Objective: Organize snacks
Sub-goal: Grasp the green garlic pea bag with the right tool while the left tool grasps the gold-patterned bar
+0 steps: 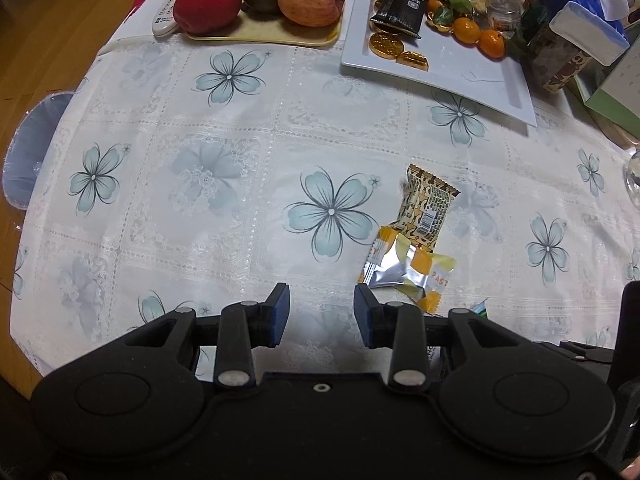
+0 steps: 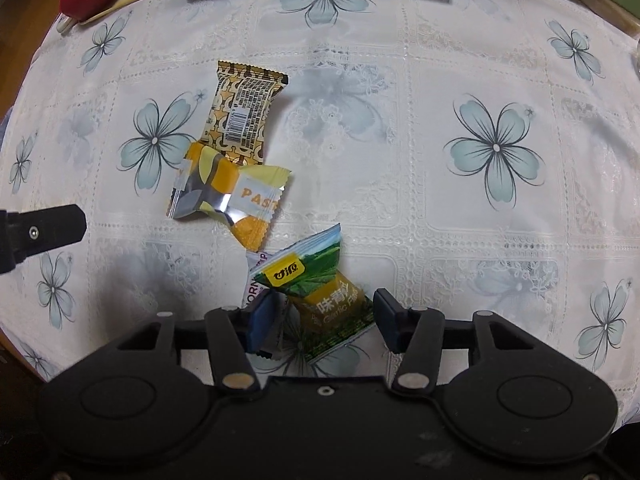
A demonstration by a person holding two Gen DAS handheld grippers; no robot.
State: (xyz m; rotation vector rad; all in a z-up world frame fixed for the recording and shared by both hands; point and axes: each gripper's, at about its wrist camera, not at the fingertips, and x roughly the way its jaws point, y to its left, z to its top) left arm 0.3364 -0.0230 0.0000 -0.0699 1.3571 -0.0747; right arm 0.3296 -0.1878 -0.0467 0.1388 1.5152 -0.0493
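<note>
Left tongs (image 1: 322, 314) apart, nothing between the blue pads, hovering over the worktop (image 1: 240, 128) near its front edge; lace-pattern plastic cloth with blue flower print. Right tongs (image 2: 324, 320) apart too, straddling a green pack (image 2: 320, 300), glossy pillow shape, crimped ends; can't tell if the pads touch it. White pack (image 2: 254, 280) half under it. Mid-worktop: yellow pack (image 2: 228, 192), foil-backed, crinkled, overlapping the near end of a gold pack (image 2: 242, 114) with barcode up. Far edge: white tray (image 1: 440, 76), square, rigid, holding a black pack (image 1: 400, 6), gold foil coins (image 1: 386, 42), and tangerines (image 1: 478, 36). Fruit board (image 1: 260, 36) at far left corner.
</note>
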